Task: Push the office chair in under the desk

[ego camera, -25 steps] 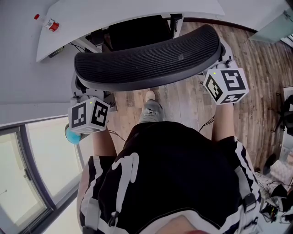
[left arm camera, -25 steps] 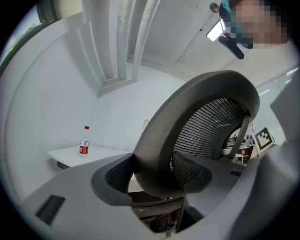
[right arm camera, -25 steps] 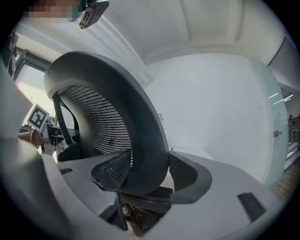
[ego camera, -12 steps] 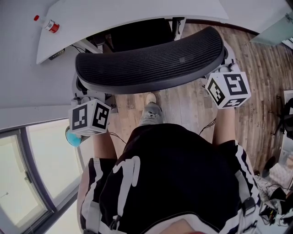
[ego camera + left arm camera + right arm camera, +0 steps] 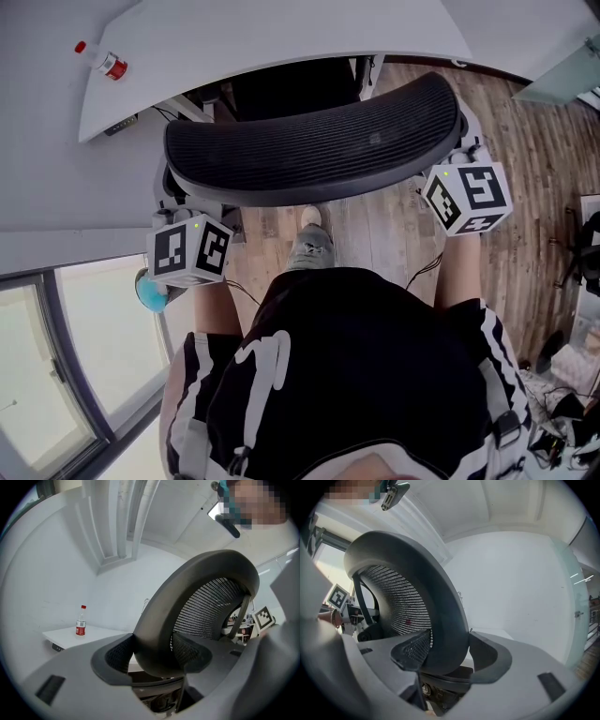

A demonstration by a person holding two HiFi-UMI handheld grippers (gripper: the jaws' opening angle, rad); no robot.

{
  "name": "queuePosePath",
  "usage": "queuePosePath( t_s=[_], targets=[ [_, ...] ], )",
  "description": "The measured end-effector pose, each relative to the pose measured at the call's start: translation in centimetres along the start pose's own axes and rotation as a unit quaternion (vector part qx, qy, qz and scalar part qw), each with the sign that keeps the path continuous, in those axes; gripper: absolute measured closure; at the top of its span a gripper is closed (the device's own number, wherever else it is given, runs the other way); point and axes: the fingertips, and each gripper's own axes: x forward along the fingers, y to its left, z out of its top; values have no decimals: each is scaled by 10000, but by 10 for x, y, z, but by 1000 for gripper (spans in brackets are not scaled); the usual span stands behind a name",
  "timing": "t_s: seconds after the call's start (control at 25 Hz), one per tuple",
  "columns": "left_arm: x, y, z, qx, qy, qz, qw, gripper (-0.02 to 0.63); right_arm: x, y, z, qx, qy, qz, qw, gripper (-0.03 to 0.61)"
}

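Note:
The black mesh chair back (image 5: pixel 309 141) stands just in front of the white desk (image 5: pixel 262 37), with the seat tucked under the desk edge. My left gripper (image 5: pixel 183 211) is shut on the left end of the backrest. In the left gripper view the dark rim (image 5: pixel 159 620) sits between the two jaws of the left gripper (image 5: pixel 154 653). My right gripper (image 5: pixel 461 155) is shut on the right end of the backrest. The right gripper view shows the rim (image 5: pixel 445 620) pinched between the jaws of the right gripper (image 5: pixel 450 653).
A small bottle with a red cap (image 5: pixel 101 58) lies on the desk at the far left, seen too as the bottle (image 5: pixel 80 626). A glass window frame (image 5: pixel 56 356) runs along the left. Wooden floor (image 5: pixel 534 187) lies to the right; the person's shoe (image 5: pixel 314 230) is behind the chair.
The chair back and both grippers have shifted a little forward toward the desk. Both grips hold as before.

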Motion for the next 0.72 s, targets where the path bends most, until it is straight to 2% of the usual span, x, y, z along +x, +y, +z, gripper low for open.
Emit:
queuePosePath(
  t_s=[0.72],
  targets=[
    [30,10,1,27,-8,-53,10000,348,28,-11,2,3,24,-30,10000,325]
  ],
)
